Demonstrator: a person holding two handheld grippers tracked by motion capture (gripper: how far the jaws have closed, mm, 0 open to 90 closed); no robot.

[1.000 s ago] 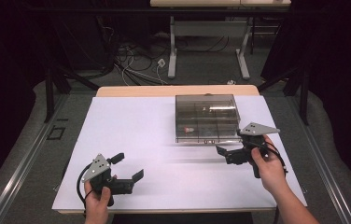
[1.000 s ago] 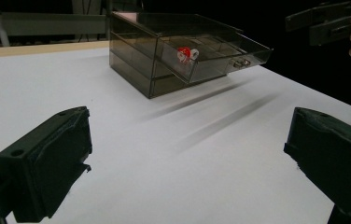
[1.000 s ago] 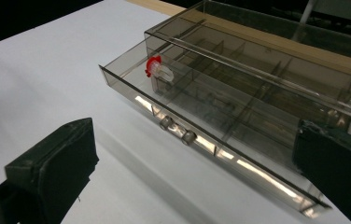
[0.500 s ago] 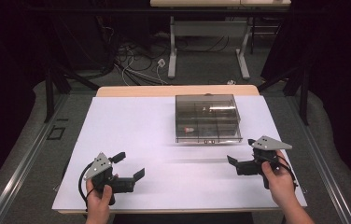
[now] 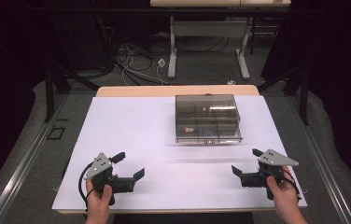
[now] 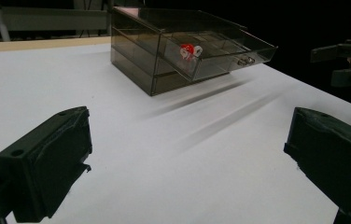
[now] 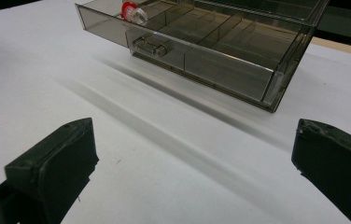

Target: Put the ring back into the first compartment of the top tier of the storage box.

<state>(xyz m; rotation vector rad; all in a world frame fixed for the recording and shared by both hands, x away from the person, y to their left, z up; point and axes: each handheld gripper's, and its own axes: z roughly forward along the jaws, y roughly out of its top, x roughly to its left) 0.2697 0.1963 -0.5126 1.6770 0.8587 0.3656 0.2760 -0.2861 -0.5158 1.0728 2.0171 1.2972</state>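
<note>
— Honestly, what is proving hard to make out?

— Two things. The smoky walls of the drawer box (image 5: 207,117) are dimming whatever is lying deeper inside it, and the small red-and-white item (image 6: 188,50) is showing too small for me to name more closely. The edges of the gripper views are also cutting off each claw's own jaws.

— Then what are you counting?

— One clear drawer box, sitting at the far middle of the white worktop (image 5: 136,130). One drawer (image 7: 183,44) is standing pulled out at its front, with one small handle (image 7: 151,45) at its middle. One red-and-white item. Two claws.

— What is the drawer holding?

— Dividers are splitting it into compartments, and the red-and-white item is lying in an end one, at the box's left in the high view. The other compartments I can see are looking bare.

— And the claws?

— The left claw (image 5: 128,167) is gaping wide and holding nothing, near the front left of the worktop. The right claw (image 5: 247,162) is gaping wide too, at the front right, well apart from the box.
</note>
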